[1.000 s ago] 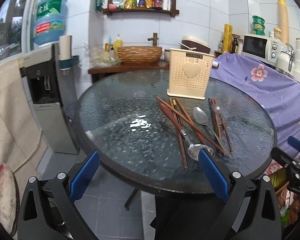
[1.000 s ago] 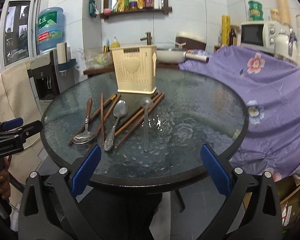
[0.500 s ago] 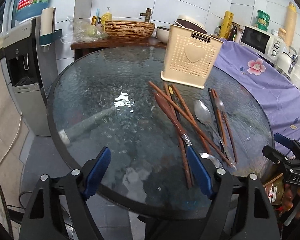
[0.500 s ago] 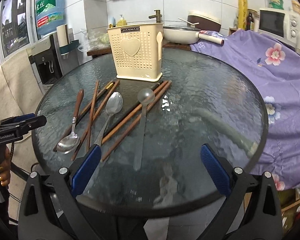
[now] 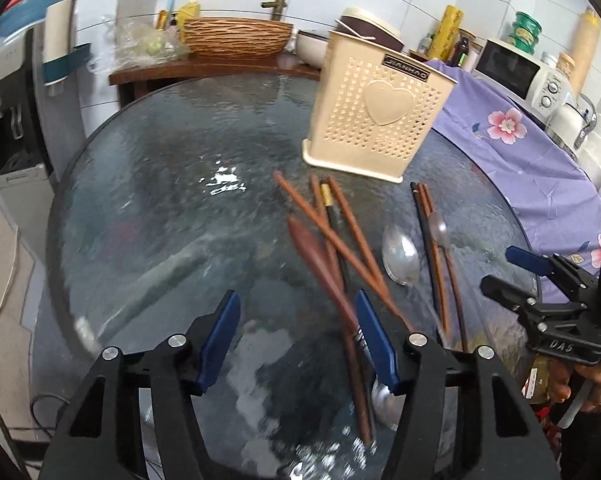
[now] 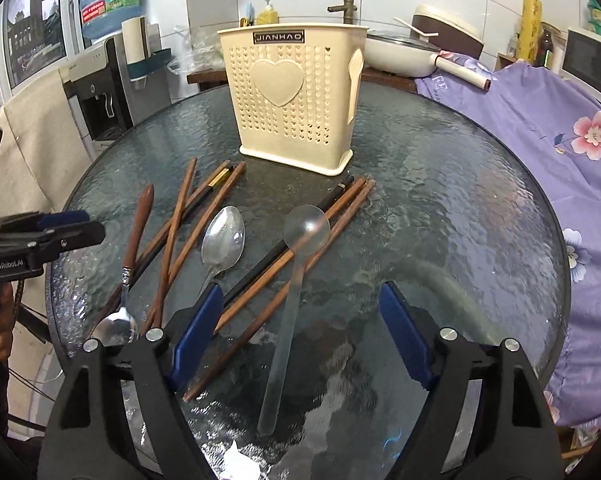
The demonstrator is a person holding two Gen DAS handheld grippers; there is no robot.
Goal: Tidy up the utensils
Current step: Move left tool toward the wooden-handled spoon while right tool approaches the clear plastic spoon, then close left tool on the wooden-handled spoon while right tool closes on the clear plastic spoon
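**Both grippers tilted down over the utensils, jaws closing on nothing**

Left gripper [image 5: 298, 338] pointed steeply down at the near part of the glass table [image 5: 148, 216]. Jaws closing, still apart, nothing pressed between the pads. Right pad just above the wooden-handled spoon [image 5: 320, 264], whether touching cannot be told.

Right gripper [image 6: 298, 330] also tilted down toward the table, wider apart, jaws closing as well. Handle of the clear spoon [image 6: 296, 276] seen between the two pads, not clamped. Left pad over the handle of the metal spoon [image 6: 223, 238].

Each gripper seen at the edge of the other view, held by a hand [image 5: 580, 384] from below.

Chopsticks [image 6: 180, 228] scattered flat among the spoons, some crossing. Cream holder [image 6: 290, 92] upright behind them, near the table middle.
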